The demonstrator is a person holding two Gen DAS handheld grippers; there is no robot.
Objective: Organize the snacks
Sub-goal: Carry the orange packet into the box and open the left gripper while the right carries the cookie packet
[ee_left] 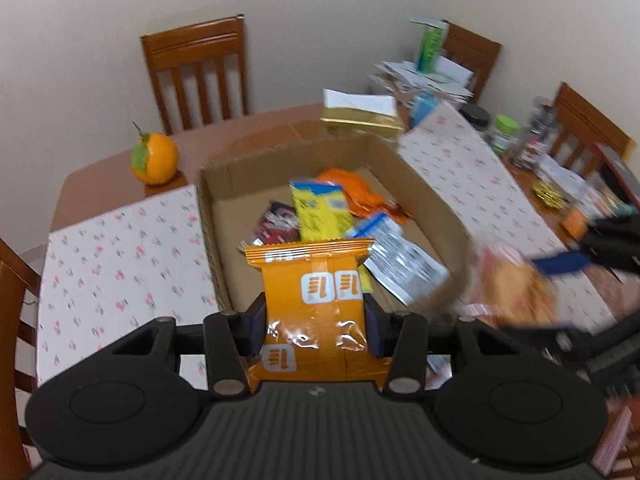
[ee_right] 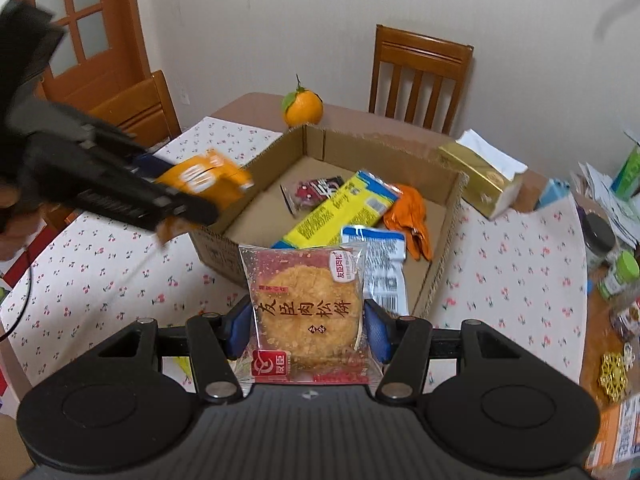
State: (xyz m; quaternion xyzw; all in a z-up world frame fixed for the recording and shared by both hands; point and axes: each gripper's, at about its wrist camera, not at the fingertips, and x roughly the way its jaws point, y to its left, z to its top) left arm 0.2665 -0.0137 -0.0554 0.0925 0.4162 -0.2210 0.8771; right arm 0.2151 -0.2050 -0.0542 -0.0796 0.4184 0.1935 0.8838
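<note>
Each claw is clamped on a snack by its side edges, the left claw (ee_left: 316,330) on an orange wafer packet (ee_left: 316,304), the right claw (ee_right: 306,330) on a meat-floss cake (ee_right: 306,312), both poised above the tabletop (ee_right: 500,280) near the cardboard box (ee_right: 440,276), apparently for dropping in.

A shallow box (ee_left: 424,184) of matt brown corrugated cardboard sits on a bench (ee_left: 96,168) of smooth, polished wood, partly covered by a matt cloth (ee_left: 120,256) with a small floral print. The orange packet (ee_left: 316,300) is glossy crinkled foil; the pastry packet (ee_right: 306,304) is clear, shiny plastic film. The grippers' bodies are matt black plastic — ribbed on top — with small metal pins.
</note>
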